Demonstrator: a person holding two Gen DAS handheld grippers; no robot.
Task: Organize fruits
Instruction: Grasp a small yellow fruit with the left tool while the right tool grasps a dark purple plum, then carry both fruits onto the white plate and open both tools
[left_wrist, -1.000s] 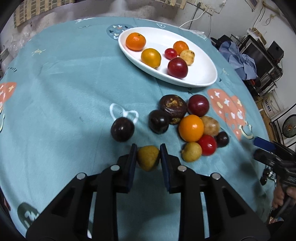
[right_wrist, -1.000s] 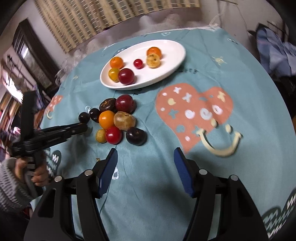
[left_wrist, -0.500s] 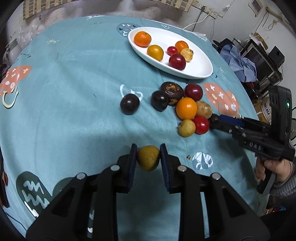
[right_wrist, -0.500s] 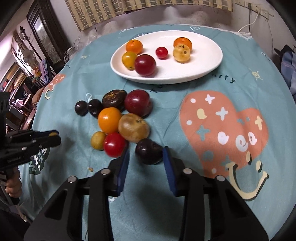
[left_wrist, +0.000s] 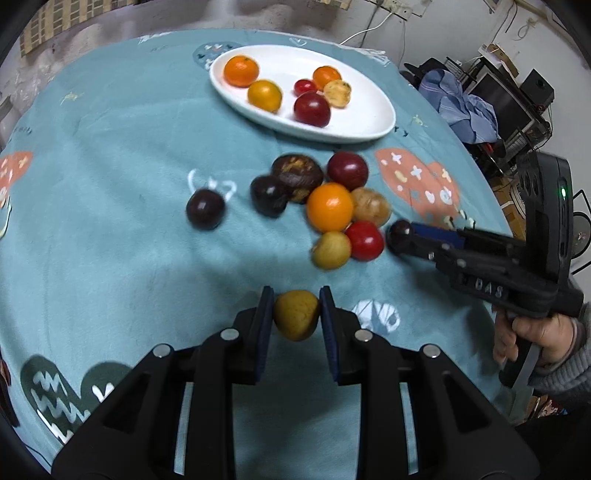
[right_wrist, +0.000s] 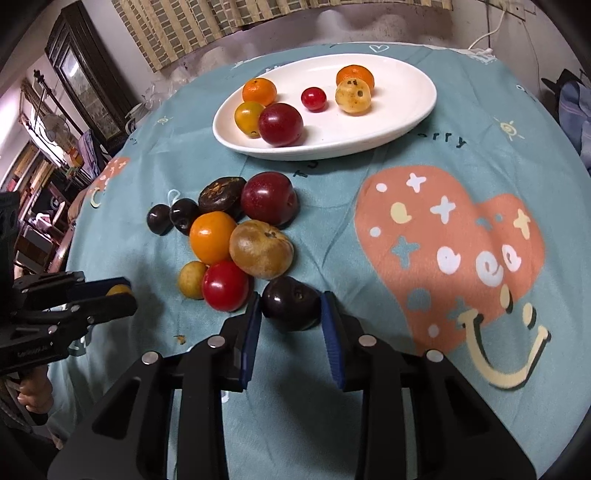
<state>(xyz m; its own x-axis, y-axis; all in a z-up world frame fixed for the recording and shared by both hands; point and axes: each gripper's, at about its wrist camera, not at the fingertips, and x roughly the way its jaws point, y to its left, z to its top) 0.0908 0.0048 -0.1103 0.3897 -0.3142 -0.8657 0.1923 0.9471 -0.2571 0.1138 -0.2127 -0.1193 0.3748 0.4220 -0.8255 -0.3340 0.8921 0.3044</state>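
Left wrist view: your left gripper (left_wrist: 296, 314) has its jaws clenched on a small yellow-brown fruit (left_wrist: 296, 314), carried clear above the teal cloth (left_wrist: 110, 155) that covers the bench. Beyond it lies a loose cluster of fruit: an orange (left_wrist: 329, 206), a red tomato (left_wrist: 365, 240), a small yellow fruit (left_wrist: 331, 250), a tan fruit (left_wrist: 371, 206), a red plum (left_wrist: 348, 170) and a wrinkled dark fruit (left_wrist: 297, 174); one dark plum (left_wrist: 205, 208) sits apart to the left. At the far end, a white oval plate (left_wrist: 369, 122) holds six fruits. Your right gripper (left_wrist: 400, 234) reaches in from the right edge, its tips at a dark plum (left_wrist: 398, 230) just beside the tomato; the right hand (left_wrist: 532, 338) grips its handle.

Right wrist view: your right gripper's jaws have just been closing and now grasp the dark plum (right_wrist: 290, 302), which rests on the cloth at the near edge of the cluster, just beside the red tomato (right_wrist: 225, 285) and the tan fruit (right_wrist: 261, 248). The white plate (right_wrist: 413, 110) lies well beyond. At the left edge, your left gripper (right_wrist: 118, 291) shows the yellow-brown fruit (right_wrist: 119, 289) between its tips.
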